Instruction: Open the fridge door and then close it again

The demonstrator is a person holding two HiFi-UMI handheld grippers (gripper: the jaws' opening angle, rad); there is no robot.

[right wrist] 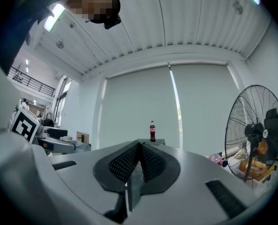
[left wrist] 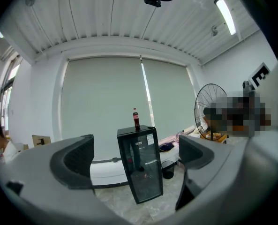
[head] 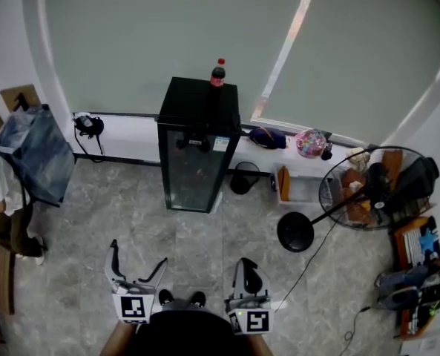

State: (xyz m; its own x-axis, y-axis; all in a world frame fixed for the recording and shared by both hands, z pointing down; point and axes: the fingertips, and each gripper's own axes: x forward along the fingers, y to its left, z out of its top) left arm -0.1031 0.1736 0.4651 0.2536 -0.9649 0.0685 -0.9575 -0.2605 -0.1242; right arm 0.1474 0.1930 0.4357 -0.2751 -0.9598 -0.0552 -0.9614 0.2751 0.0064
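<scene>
A small black fridge (head: 194, 162) with a glass door stands shut against the window ledge, and a cola bottle (head: 217, 73) stands on its top. My left gripper (head: 138, 256) is held low and near me, some way from the fridge, open with nothing between its jaws. In the left gripper view the fridge (left wrist: 141, 168) and bottle (left wrist: 136, 118) show between the spread jaws of the left gripper (left wrist: 136, 153). My right gripper (head: 248, 264) is beside it, shut and empty. In the right gripper view, the right gripper (right wrist: 139, 146) has its pads together, with the bottle (right wrist: 152, 131) above them.
A standing fan (head: 360, 191) with a round base (head: 295, 231) and trailing cable is right of the fridge. A black bin (head: 243, 178) sits beside the fridge. Hanging clothes (head: 34, 150) are at the left, cluttered shelves (head: 420, 273) at the right. Grey tiled floor (head: 197, 236) lies between me and the fridge.
</scene>
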